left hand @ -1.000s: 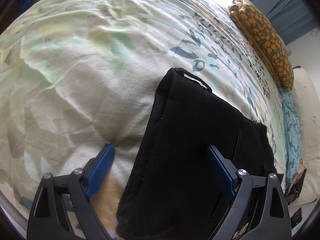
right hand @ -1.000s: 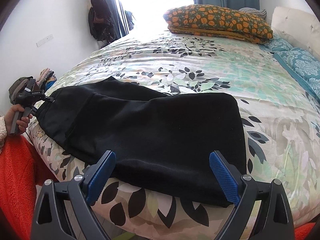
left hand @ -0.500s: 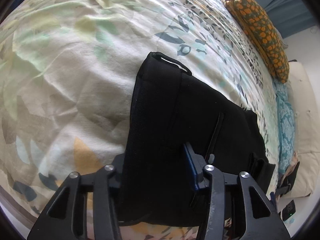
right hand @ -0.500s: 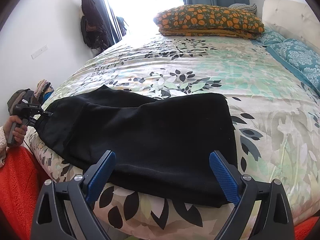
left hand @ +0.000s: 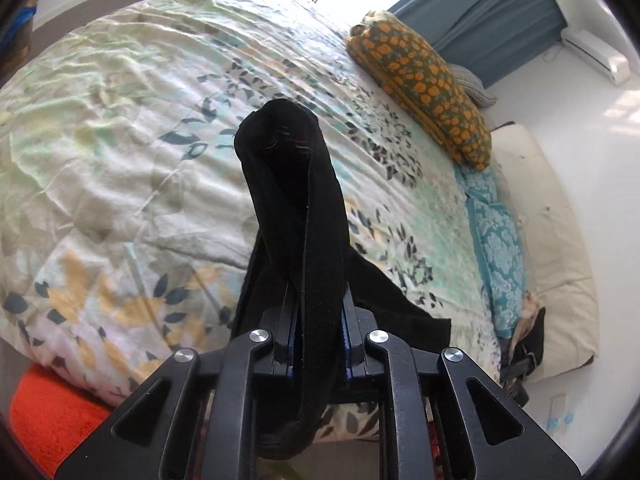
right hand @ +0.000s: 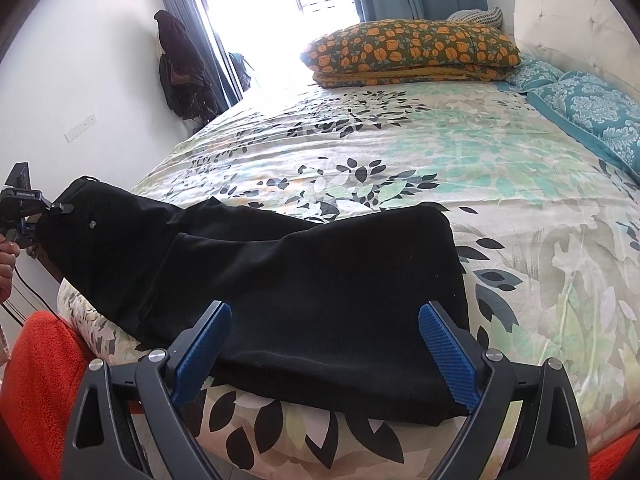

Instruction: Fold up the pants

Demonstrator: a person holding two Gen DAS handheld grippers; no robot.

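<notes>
Left hand-held gripper [left hand: 318, 344]: just closing, now clamped on one end of the black pants [right hand: 304, 280].
Right hand-held gripper [right hand: 324, 344]: wide apart, empty, pants just ahead on the bed [right hand: 460, 148].
Handling: soft, limp, light; pinch hems or waistband.

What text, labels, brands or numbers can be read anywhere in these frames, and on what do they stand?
No text can be read for certain.
left gripper: a short white line of print on its black body in the right wrist view, too small and blurred to read.
black pants: no readable label.
bedspread, orange-flowered pillow: leaf and flower patterns only, no words.
</notes>
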